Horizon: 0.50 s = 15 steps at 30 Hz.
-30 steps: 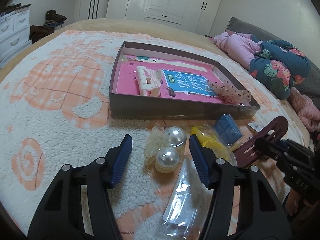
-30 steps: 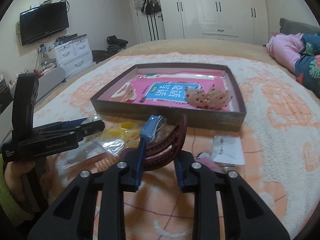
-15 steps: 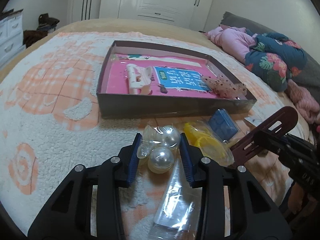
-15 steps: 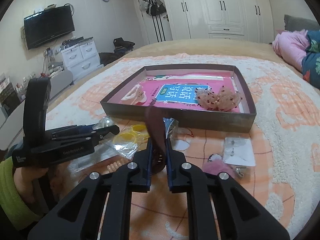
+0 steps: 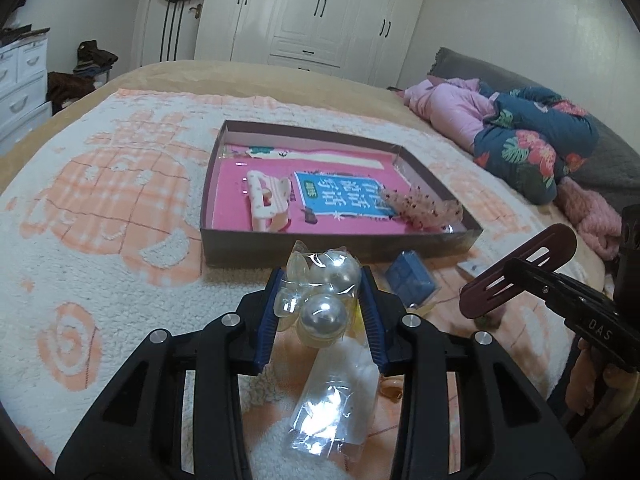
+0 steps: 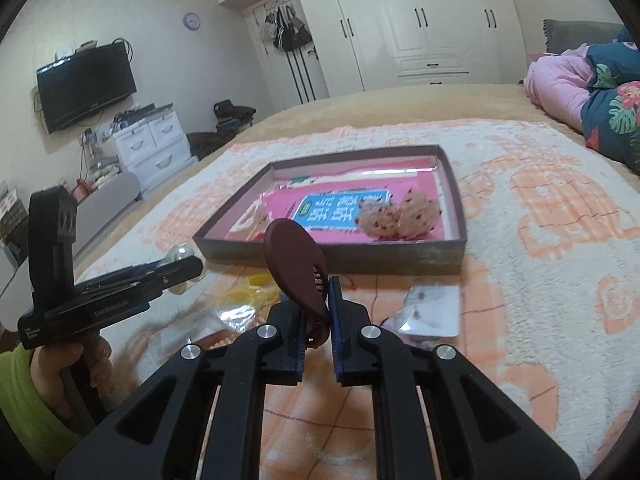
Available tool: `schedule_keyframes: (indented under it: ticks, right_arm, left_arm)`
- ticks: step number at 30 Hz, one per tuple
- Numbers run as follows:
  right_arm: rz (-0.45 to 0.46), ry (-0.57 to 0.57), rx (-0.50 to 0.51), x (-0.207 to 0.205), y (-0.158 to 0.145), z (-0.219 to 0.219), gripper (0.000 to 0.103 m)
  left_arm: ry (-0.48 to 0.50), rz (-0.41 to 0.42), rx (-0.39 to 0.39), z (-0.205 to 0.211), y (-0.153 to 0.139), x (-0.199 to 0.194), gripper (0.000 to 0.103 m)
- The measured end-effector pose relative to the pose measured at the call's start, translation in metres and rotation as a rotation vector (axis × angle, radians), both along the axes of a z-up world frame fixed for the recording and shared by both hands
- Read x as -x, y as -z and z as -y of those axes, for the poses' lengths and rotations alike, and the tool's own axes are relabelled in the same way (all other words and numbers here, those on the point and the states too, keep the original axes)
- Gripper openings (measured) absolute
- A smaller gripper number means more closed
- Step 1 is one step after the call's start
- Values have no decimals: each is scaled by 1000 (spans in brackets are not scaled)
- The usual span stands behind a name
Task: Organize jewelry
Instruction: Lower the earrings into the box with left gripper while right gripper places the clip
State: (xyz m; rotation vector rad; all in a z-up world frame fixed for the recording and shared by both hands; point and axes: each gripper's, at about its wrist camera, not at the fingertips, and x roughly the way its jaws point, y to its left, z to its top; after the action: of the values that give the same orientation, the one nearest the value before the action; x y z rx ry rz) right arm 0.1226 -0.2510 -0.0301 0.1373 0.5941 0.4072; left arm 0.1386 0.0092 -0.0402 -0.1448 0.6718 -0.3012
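A shallow brown box (image 5: 304,247) with a pink lining lies on the bed; it also shows in the right wrist view (image 6: 340,254). Inside are a cream hair claw (image 5: 266,200) and a speckled mesh bow (image 5: 424,206). My left gripper (image 5: 320,300) is shut on a clear packet of large pearl balls (image 5: 324,292), lifted just in front of the box. My right gripper (image 6: 316,308) is shut on a dark red hair comb (image 6: 298,268), held above the bedspread; the comb also shows at the right of the left wrist view (image 5: 520,272).
On the peach and white bedspread (image 5: 100,208) lie a blue packet (image 5: 412,280), yellow rings in a bag (image 6: 252,292), a small clear bag (image 6: 432,310) and a clear wrapper (image 5: 336,400). Folded quilts (image 5: 528,148) lie at the right.
My left gripper closed on the pearl packet and lifted it toward the box. My right gripper closed on the red comb and raised it, the comb now standing upright.
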Motion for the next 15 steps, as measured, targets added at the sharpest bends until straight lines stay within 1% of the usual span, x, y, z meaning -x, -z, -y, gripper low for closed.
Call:
schedule_keyframes:
  ticks: [4,11,15]
  right_arm:
    - [13,20,-10,-2,-6,7,10]
    - [28,46,-15,-7,-16,17,10]
    - [38,58,-12,-12,-21,19,10]
  left_arm:
    - [-6,23,-7,0,-9,0,29]
    - [-1,16,7,1,-16,-11,29]
    - [9,27,-7,6,-22,-21,29]
